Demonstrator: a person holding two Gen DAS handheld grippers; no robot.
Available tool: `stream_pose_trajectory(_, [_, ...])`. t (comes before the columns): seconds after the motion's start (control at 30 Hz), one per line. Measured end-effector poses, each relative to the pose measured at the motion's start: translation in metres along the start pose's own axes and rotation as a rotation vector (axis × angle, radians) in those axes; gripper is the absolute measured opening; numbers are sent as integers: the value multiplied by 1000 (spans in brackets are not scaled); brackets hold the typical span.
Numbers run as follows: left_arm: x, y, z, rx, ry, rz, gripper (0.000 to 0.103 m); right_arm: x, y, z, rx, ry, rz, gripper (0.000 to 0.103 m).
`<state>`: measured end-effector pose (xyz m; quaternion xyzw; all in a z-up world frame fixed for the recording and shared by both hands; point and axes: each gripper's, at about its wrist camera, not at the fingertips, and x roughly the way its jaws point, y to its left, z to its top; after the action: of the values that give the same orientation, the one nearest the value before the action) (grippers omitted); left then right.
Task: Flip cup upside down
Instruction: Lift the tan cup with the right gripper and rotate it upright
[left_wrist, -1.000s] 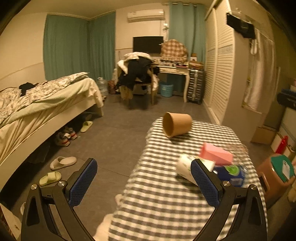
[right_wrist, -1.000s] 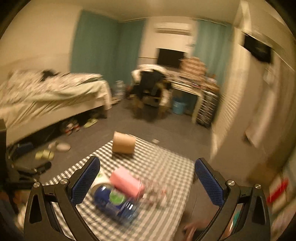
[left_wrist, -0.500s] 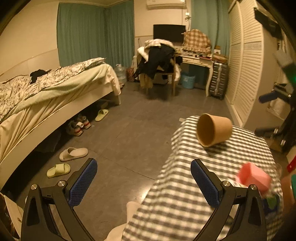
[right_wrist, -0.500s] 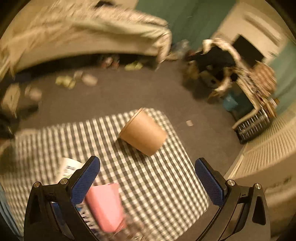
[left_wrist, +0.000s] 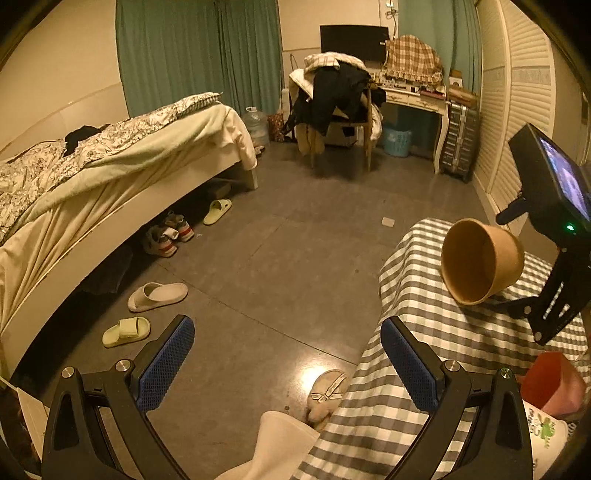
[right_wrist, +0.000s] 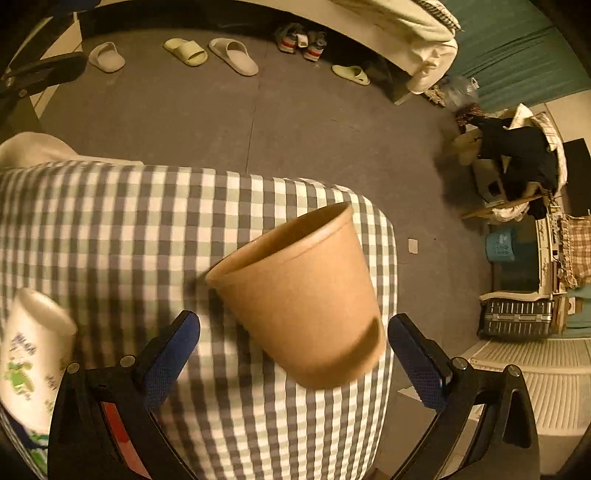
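One brown paper cup (right_wrist: 303, 299) lies on its side near the far corner of a table draped in a grey-and-white checked cloth (right_wrist: 122, 229); its open mouth faces the left side of the table and its base points toward the right gripper (right_wrist: 293, 338). That gripper sits just behind the cup with its jaws spread wide, one blue pad (right_wrist: 171, 354) on either side of the base, neither visibly touching the cup wall. Seen from the left wrist, the cup (left_wrist: 480, 260) shows its hollow interior, and part of the right gripper's black frame with its small screen (left_wrist: 554, 192) stands just beyond it. The left gripper (left_wrist: 286, 363) hangs off the table's left edge, over the floor, jaws released and holding nothing. A white printed cup (right_wrist: 31, 354) lies on the cloth, well apart from the brown one, with a pink box (left_wrist: 550, 382) beside it. Slippers (left_wrist: 157, 295) and sneakers (left_wrist: 168, 234) lie on the grey floor by a bed (left_wrist: 110, 166).
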<state>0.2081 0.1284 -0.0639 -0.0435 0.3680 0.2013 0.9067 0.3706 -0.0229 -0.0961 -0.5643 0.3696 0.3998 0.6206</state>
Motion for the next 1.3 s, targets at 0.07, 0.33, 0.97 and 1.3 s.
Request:
stream_pose_trajectory(0.07, [6,-4,-1,6,12,-3,103,12,-4,5,10,1,10,102])
stream_pose_trajectory(0.33, [14,-6,-7,8,35,-14,103,36,-17,19,52,4,-66,94])
stream_pose_trajectory(0.97, [-78,16,-7,-16,-103,-101,103,-120,-17,3,589,-78,-72,90])
stream_pose_trajectory(1.3, [-159,46,-38,-19,-198,-223,103,-237,106,-52,928,-52,95,90])
